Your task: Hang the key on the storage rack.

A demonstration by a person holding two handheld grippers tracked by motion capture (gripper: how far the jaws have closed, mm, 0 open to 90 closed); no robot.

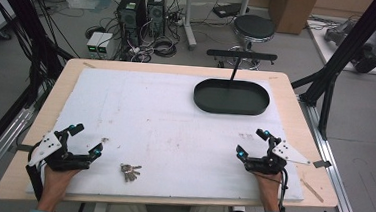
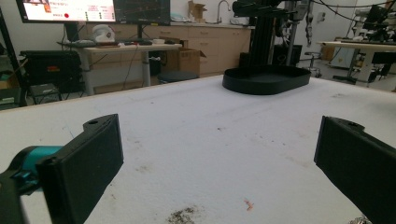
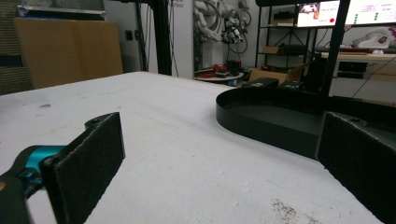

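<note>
The left hand-held gripper [image 1: 85,140] rests on the tabletop [image 1: 175,120] at 8 o'clock, jaws spread and empty. The keys [image 1: 130,171] lie just beside it at 6 o'clock. The right hand-held gripper [image 1: 251,143] sits at 4 o'clock, also spread and empty.

place: robotics lab, likely | evidence: computer towers [image 1: 141,12], cables on floor, status monitor [image 2: 93,10], black frame rig [image 1: 353,45]

Two open tongs, left [image 1: 86,140] and right [image 1: 251,141], rest on a white bench [image 1: 175,120]; keys [image 1: 130,171] lie near the left, a black tray [image 1: 231,97] beyond.
</note>
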